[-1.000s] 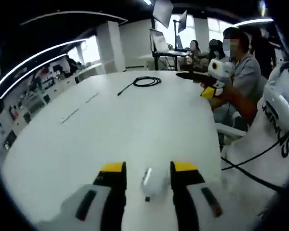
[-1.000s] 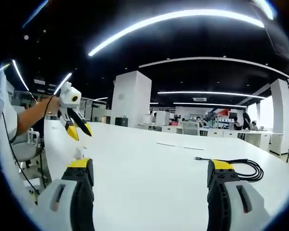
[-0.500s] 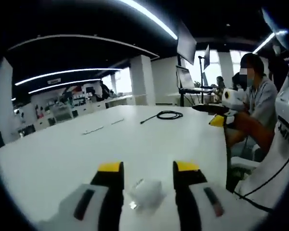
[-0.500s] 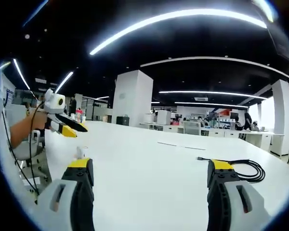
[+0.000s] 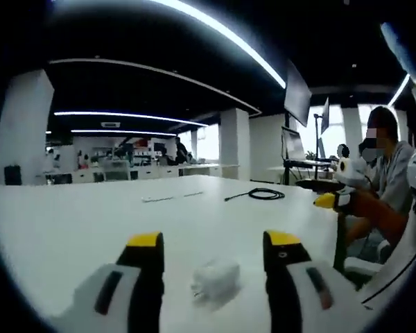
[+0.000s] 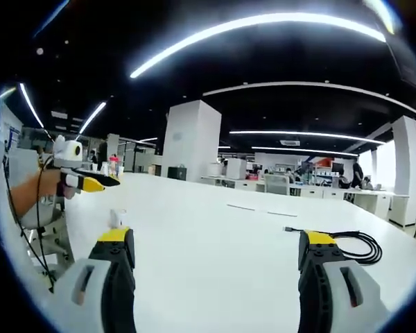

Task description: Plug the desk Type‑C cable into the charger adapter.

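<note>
Approaching the white charger adapter (image 5: 215, 281) lying on the table (image 5: 69, 222) between the spread jaws of the left gripper (image 5: 213, 258), centring before closing, leaving its port clear, while holding the right gripper (image 6: 215, 251) likewise spread, short of the coiled Type-C cable (image 6: 350, 243).

The charger adapter (image 5: 215, 279) is a small white block lying on the white table (image 5: 69, 222), between the left claw's (image 5: 213, 244) two spread jaws and not touching either; its edges are blurred. In the right gripper view it shows as a small white piece (image 6: 116, 218) just beyond the right claw's (image 6: 218, 239) left jaw. The Type-C cable (image 5: 260, 194) is black, coiled in a loose loop well ahead of the left claw, one straight end with the plug trailing out leftward. From the right claw, the coil (image 6: 352, 241) lies just past the right jaw, plug end pointing left.
</note>
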